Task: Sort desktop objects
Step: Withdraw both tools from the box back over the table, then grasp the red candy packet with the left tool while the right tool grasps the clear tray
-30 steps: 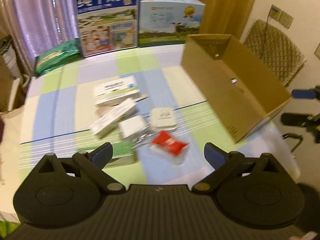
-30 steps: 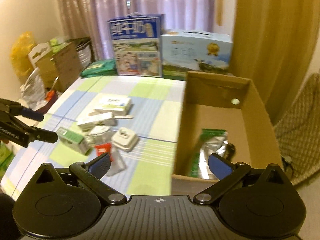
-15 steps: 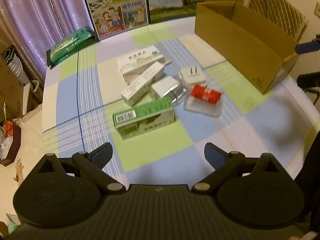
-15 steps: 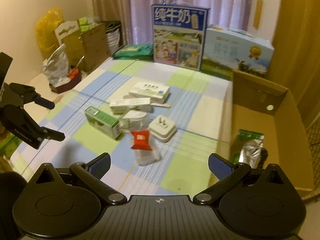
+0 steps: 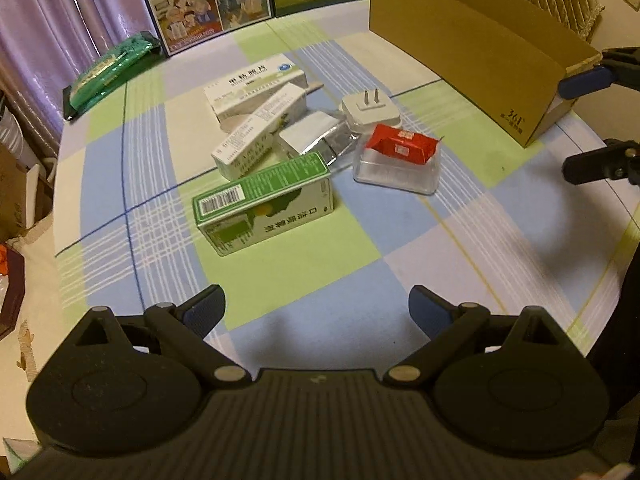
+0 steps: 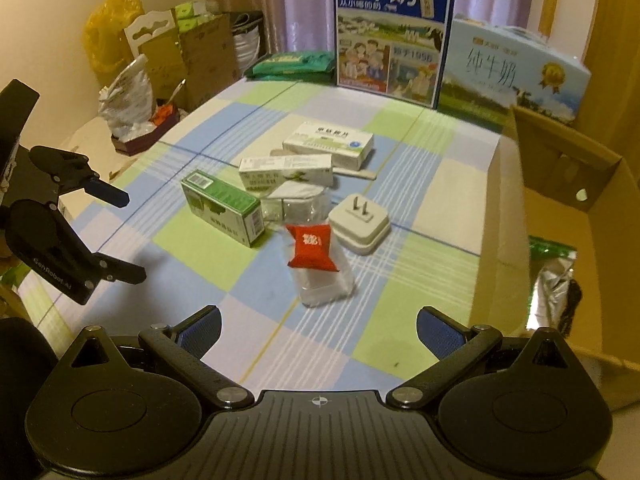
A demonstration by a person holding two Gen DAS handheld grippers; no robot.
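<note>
On the table three medicine cartons are lying: one green carton [image 5: 264,200] at 6 o'clock of the pile and two white cartons [image 5: 256,86] [image 5: 260,136]. One white plug adapter [image 5: 370,114], one red packet [image 5: 402,144], one clear tray [image 5: 394,172], one foil pack [image 5: 316,140], and two milk boxes [image 6: 394,36] [image 6: 512,74] at 12 o'clock are also showing.

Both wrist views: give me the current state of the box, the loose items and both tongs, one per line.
Cardboard box: open-topped, foil pouch inside.
Green box: lying flat on the table.
Charger plug: prongs up.
Red packet: resting on the clear container.
Left tongs: open, empty.
Right tongs: open, empty.
</note>
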